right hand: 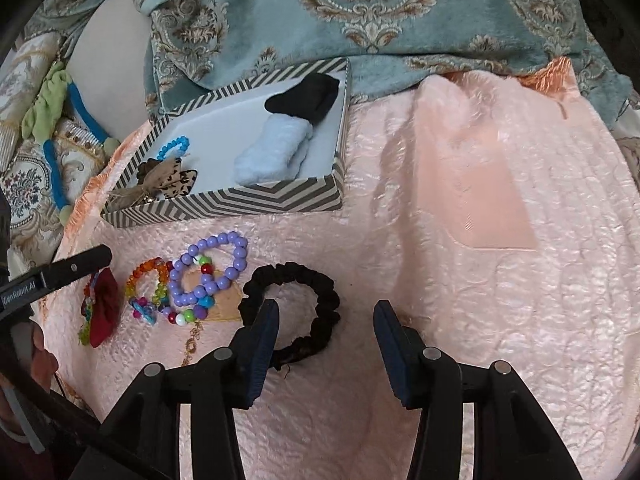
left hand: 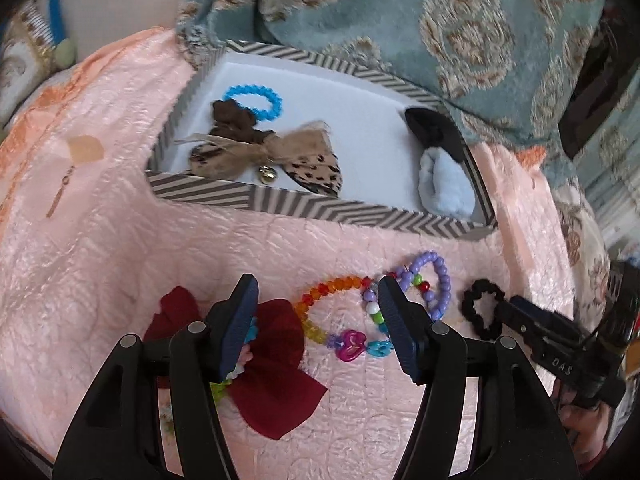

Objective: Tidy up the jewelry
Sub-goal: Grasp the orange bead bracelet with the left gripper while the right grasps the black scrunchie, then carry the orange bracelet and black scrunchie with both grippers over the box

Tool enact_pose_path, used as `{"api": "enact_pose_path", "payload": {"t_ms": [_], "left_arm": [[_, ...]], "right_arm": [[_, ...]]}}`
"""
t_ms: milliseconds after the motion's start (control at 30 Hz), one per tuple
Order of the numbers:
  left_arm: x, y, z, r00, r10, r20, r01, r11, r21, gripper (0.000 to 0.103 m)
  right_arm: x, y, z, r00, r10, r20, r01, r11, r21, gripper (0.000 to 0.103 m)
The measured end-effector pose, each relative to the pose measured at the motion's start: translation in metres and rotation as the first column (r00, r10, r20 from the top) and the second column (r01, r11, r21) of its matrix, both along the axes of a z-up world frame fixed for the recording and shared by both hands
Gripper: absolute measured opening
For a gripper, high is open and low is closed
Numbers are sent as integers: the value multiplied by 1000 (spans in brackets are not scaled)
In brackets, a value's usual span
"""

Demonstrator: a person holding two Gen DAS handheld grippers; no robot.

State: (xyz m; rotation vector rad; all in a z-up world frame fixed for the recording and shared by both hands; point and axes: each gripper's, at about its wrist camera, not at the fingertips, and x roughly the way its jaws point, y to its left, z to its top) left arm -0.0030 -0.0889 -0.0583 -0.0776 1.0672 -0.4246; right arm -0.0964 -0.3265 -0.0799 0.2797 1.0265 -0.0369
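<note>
The black ruffled fabric scrunchie (right hand: 291, 310) is straddled at eleven o'clock by the right gripper (right hand: 326, 334), spread wide and empty; the left gripper (left hand: 318, 322) is likewise spread, over the rainbow beaded bracelet (left hand: 320, 312).

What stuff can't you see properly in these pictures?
- Red bow, left wrist view: the left gripper finger covers its middle.
- Black scrunchie, right wrist view: the right gripper finger hides its near edge.
- Leopard bow, right wrist view: partly behind the striped box wall.

Beaded bracelets (left hand: 344, 320) and black scrunchie (right hand: 292, 312) lie flat beside chevron box (right hand: 240, 202).
</note>
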Motion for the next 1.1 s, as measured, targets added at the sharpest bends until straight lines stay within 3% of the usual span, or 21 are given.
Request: {"api": "enact_pose_path", "payload": {"t_ms": [267,500,600,667,733,867,1100], "left_arm": [[-2,-33,-17,991,-134,28,126,973,192,63],[8,-37,-38,988,-150,-28,152,956,249,63],[14,-36,-41,989,-148,-27,150,963,223,57],[17,-35,-39,989,-142,-29,145,968,205,22],[20,-31,-37,990,-132,-42,137,977,164,13],[17,-25,-28,989,-132,-64,136,989,60,9],[2,-11,8,994,-111,-23,109,990,-92,9]], "right_arm": [[4,-1,-3,1000,13,-1,-13,1000,8,47],[11,2,-7,999,34,7,-34,999,-17,47],[16,10,-10,998,64,13,-63,994,-84,25],[18,12,-11,997,80,22,-78,992,-96,15],[18,11,-10,996,79,29,-76,993,-87,10],[11,7,-1,996,66,57,-62,996,-70,8],[-2,9,39,987,66,147,-59,997,-50,7]]}}
